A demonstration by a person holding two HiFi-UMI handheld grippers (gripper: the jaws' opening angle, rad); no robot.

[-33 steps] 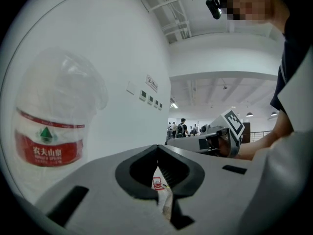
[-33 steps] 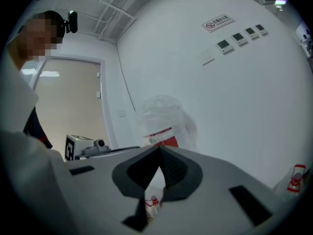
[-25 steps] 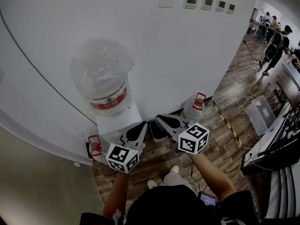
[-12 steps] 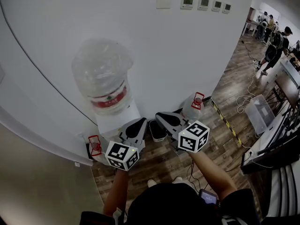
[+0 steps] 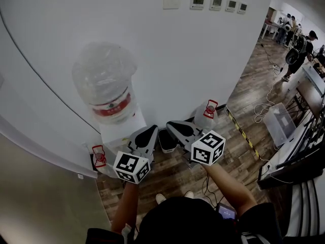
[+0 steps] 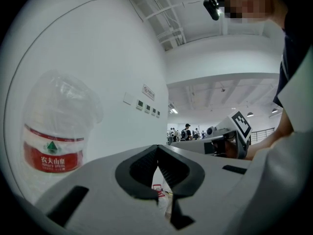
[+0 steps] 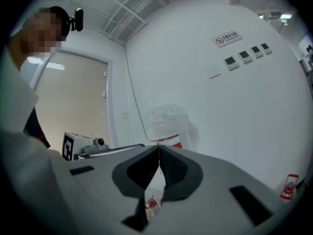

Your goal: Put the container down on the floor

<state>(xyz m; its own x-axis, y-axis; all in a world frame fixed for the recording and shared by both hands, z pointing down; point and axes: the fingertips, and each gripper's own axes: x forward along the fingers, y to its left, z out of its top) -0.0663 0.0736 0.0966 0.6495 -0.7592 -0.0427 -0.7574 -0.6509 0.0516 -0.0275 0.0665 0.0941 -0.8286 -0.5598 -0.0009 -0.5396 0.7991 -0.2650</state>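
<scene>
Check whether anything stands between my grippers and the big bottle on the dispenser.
Nothing visible does. The left gripper and right gripper, both shut and empty, sit in front of the dispenser, below the big bottle. Spare bottles flank it on the floor.

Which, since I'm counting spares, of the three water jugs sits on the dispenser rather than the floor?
The red-labelled jug, upside down on the dispenser. The left floor jug and right floor jug stand beside it, with red handles.

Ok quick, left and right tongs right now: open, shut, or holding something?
Left tongs: shut, tips together, nothing between them.
Right tongs: shut, tips together, nothing held.
</scene>
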